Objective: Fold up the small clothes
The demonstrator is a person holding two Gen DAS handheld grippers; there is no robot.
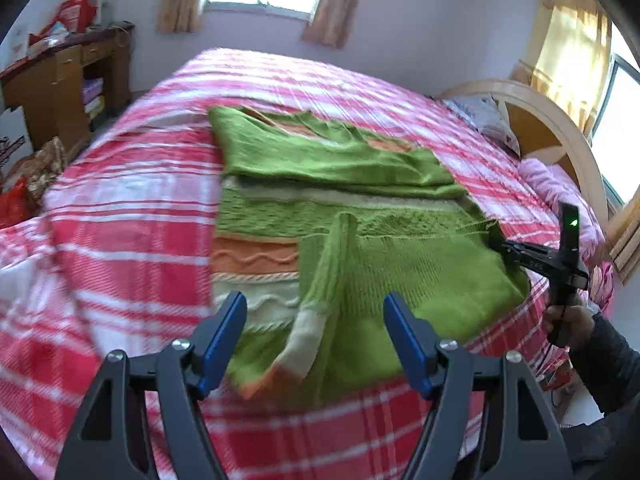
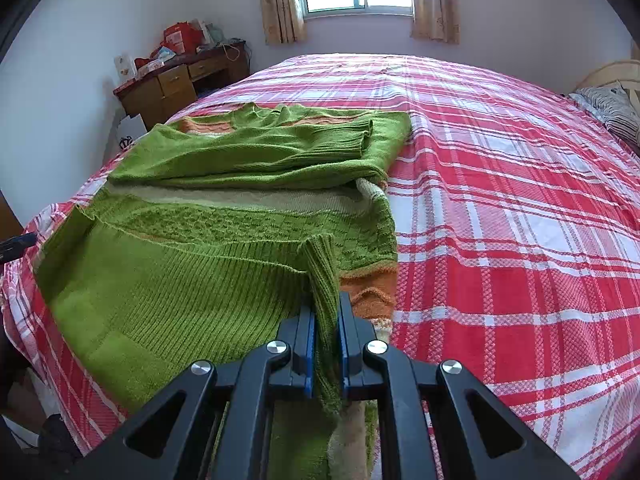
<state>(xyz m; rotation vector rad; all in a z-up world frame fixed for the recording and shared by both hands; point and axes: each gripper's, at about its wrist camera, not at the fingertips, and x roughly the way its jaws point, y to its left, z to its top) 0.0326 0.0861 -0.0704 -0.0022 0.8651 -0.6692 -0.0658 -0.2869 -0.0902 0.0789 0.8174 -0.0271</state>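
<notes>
A green knit sweater with orange and cream bands lies partly folded on the red and white checked bed cover. My left gripper is open above the near part of the sweater. A loose sleeve with a cream cuff lies in line between its fingers, and the pads do not press on it. My right gripper is shut on a ribbed green fold of the sweater. In the left wrist view the right gripper pinches the sweater's right edge, with a person's hand on its handle.
A wooden desk piled with bags stands by the far left wall. A curved headboard, pillows and a pink quilt are at the bed's right end. Bare checked cover stretches right of the sweater.
</notes>
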